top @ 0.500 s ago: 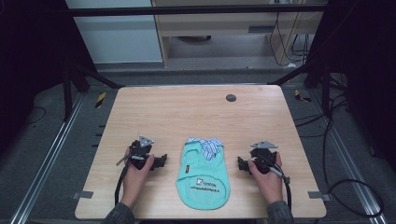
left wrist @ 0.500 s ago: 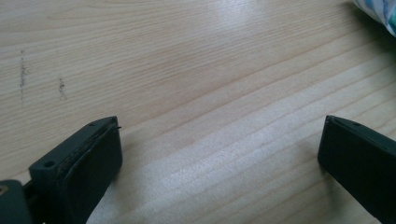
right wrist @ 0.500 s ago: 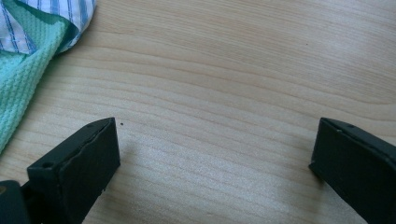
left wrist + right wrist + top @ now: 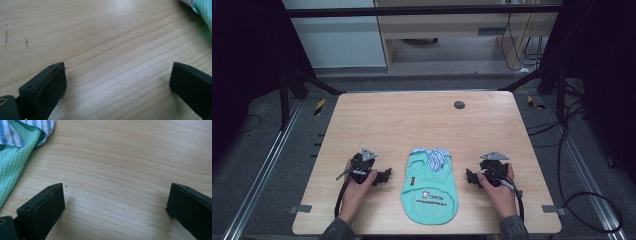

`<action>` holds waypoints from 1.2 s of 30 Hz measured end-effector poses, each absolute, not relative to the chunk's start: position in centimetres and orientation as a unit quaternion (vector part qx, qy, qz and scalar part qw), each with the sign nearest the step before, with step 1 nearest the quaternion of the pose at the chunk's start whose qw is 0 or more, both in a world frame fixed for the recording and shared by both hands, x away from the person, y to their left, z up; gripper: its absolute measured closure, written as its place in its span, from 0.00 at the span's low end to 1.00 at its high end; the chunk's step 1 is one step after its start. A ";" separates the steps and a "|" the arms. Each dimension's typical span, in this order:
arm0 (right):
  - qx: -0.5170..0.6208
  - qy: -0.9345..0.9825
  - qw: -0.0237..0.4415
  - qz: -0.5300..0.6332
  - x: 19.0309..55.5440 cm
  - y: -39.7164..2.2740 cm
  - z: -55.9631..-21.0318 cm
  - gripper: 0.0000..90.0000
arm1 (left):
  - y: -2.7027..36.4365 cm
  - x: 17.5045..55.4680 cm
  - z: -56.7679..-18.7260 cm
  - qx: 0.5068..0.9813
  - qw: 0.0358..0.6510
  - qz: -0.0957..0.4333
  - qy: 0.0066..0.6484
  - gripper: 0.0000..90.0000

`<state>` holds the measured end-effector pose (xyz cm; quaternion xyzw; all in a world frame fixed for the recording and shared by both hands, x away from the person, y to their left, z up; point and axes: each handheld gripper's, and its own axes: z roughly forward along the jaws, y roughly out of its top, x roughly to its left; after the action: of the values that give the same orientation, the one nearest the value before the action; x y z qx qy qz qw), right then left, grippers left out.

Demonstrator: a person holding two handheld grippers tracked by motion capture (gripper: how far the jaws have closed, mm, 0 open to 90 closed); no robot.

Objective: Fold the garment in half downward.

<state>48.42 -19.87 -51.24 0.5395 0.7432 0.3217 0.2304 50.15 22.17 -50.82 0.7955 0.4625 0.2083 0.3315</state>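
My left gripper (image 4: 384,176) and right gripper (image 4: 470,176) rest on the table (image 4: 412,120); nothing has moved since a moment ago; both sets of fingers stand wide apart, empty; the little green shirt (image 4: 430,186) lies flat between them, untouched; I think work has not begun

Lab, wooden table (image 4: 422,120) in metal frame (image 4: 422,10), cables (image 4: 572,130)

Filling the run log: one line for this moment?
left gripper: open, empty | right gripper: open, empty | mint pet shirt: flat between them, untouched | table
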 end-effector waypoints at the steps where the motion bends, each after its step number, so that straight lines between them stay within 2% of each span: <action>1: 0.539 0.742 0.232 0.323 48.4 -19.9 -51.2 0.05 | 22.2 50.0 -50.8 0.797 0.333 0.210 0.459 0.04; 10: 0.485 0.769 0.242 0.338 47.2 -18.2 -49.7 0.24 | 22.0 49.6 -48.8 0.799 0.359 0.212 0.434 0.05; 16: 0.457 0.793 0.220 0.337 47.5 -16.8 -48.8 0.35 | 21.7 50.5 -47.5 0.809 0.352 0.189 0.431 0.08; 19: 0.445 0.804 0.209 0.334 48.1 -16.5 -48.2 0.41 | 21.2 51.3 -46.4 0.826 0.340 0.186 0.409 0.08; 22: 0.443 0.808 0.192 0.338 49.3 -16.4 -47.9 0.47 | 20.2 52.4 -45.9 0.830 0.346 0.169 0.404 0.11; 26: 0.441 0.806 0.178 0.351 51.0 -16.1 -47.3 0.59 | 18.5 53.4 -45.5 0.835 0.345 0.172 0.393 0.16; 28: 0.436 0.810 0.173 0.351 51.7 -15.9 -47.1 0.61 | 18.1 53.7 -45.4 0.838 0.343 0.172 0.389 0.20; 29: 0.431 0.813 0.169 0.353 52.0 -15.7 -47.0 0.68 | 17.3 54.3 -45.2 0.839 0.344 0.165 0.388 0.22; 36: 0.427 0.813 0.156 0.364 53.5 -15.0 -46.9 0.78 | 15.2 56.5 -44.6 0.848 0.338 0.153 0.379 0.31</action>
<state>53.48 -15.02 -46.87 0.4266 0.8129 0.3644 0.1562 56.54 15.18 -44.63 0.8478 0.3789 0.1530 0.3381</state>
